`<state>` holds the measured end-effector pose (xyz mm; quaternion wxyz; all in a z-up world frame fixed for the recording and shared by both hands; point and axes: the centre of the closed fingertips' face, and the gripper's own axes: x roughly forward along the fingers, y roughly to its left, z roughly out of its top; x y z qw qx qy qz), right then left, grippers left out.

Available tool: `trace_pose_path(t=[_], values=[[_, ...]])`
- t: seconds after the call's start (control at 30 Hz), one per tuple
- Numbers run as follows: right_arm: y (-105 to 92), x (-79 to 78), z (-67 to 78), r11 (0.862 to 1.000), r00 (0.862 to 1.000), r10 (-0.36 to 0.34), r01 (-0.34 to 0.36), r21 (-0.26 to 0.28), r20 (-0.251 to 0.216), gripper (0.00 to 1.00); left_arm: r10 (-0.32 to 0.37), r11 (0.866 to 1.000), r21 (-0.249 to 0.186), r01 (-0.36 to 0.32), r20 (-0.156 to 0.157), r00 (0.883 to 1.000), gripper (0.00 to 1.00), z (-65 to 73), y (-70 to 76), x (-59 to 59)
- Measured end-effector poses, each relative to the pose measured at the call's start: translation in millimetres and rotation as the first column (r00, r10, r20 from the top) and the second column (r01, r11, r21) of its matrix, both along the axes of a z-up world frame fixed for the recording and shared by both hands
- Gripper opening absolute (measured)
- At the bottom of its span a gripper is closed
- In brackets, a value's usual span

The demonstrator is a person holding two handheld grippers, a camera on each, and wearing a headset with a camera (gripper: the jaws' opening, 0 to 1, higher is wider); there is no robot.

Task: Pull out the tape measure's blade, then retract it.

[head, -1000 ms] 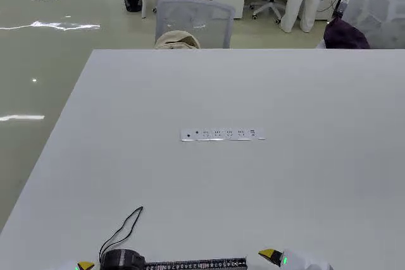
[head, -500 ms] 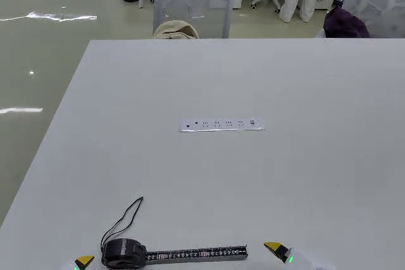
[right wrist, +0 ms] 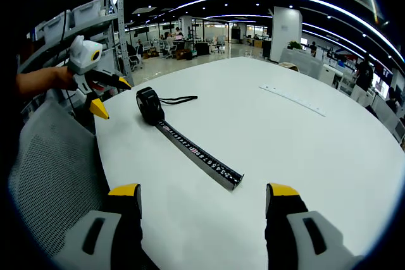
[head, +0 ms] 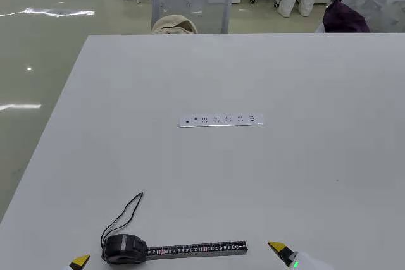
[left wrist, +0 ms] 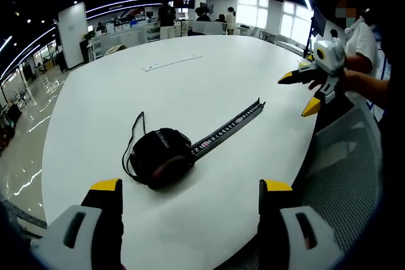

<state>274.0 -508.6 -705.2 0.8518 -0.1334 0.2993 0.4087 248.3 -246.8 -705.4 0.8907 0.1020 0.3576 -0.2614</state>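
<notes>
The tape measure point(head: 124, 248) lies, apparently untouched, between left gripper point(left wrist: 190, 186) and right gripper point(right wrist: 204, 189), both gaping.

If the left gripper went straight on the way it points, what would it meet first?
Most likely the tape measure's black case, just ahead of the left gripper, slightly left of centre; fisheye depth is uncertain.

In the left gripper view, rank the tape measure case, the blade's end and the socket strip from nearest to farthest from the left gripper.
From the left gripper:
1. tape measure case, just ahead of the open jaws, slightly left.
2. blade's end, farther out to the right.
3. socket strip, far across the table.
</notes>
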Motion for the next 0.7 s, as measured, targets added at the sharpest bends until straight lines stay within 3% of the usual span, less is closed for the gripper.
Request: trace_pose_path(t=[0.3,0.7], values=[[4.5,-7.4,10.0,0.999,0.999,-0.042,0.042,0.015,0.008,0.87,0.046,0.999,-0.014,-0.046,0.036,0.998,0.91,11.8,-10.5,-5.6],[8.1,-14.8,14.7,0.996,0.997,-0.082,0.082,0.032,-0.001,0.93,0.102,0.994,-0.036,-0.100,0.051,0.993,0.96,18.4,-13.6,-4.3]])
